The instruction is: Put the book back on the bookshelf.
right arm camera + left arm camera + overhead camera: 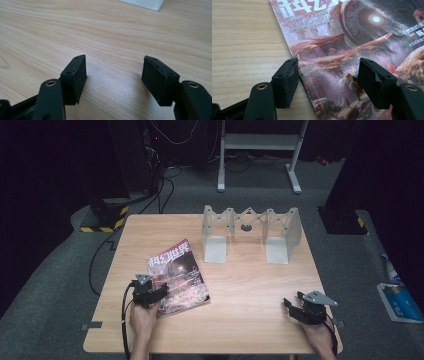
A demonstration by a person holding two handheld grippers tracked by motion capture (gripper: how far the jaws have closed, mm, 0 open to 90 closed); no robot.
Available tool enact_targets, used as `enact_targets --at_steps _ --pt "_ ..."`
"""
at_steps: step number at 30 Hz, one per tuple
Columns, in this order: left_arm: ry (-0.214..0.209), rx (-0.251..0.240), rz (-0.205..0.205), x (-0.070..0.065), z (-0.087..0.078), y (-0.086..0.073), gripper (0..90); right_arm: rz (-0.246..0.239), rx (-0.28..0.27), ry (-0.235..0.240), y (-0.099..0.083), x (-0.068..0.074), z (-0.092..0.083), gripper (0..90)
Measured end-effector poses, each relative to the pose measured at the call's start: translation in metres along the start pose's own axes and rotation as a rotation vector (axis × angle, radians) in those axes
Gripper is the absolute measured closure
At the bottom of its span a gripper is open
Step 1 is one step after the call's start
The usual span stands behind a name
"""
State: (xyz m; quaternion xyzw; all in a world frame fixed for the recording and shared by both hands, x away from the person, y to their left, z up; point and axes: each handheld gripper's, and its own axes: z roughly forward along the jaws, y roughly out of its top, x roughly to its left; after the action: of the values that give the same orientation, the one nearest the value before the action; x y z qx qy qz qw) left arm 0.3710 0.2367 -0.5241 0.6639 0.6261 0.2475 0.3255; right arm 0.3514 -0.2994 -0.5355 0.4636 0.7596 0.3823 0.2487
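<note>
We have barely begun: the magazine (177, 277) lies flat and closed on the tabletop (250, 285), near its left front, well apart from the white folding rack (250, 232) at the back. Our left tongs (328, 75) hover spread over the magazine's near left edge, seemingly not yet pinching it. Gripping and moving it remain. Our right tongs (113, 75) rest low at the right front, spread above bare wood.

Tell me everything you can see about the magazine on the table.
The magazine is thin with a glossy cover: white Chinese title characters over reddish science-fiction art with a glowing round structure. It lies flat, closed and face up on the wooden table, left of centre and turned askew. The left gripper straddles its near left edge, jaws open.
</note>
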Motion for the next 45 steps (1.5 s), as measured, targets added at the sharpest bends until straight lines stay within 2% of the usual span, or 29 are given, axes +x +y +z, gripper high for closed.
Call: enact_targets --at_steps 8,14,29,45 --pt "-0.009 -0.02 0.003 -0.006 -0.007 -0.009 33.8 -0.002 0.001 -0.001 0.0 0.0 0.0 36.1" --pt "-0.015 -0.017 0.005 -0.01 -0.012 -0.014 34.1 -0.003 0.0 -0.002 0.0 0.0 0.0 36.1" --pt "-0.031 -0.006 0.042 -0.017 -0.027 -0.026 35.8 -0.004 -0.002 -0.002 0.0 0.0 0.0 36.1" --pt "-0.044 -0.02 0.055 -0.026 -0.04 -0.04 36.1 -0.003 -0.002 -0.001 0.0 0.0 0.0 36.1"
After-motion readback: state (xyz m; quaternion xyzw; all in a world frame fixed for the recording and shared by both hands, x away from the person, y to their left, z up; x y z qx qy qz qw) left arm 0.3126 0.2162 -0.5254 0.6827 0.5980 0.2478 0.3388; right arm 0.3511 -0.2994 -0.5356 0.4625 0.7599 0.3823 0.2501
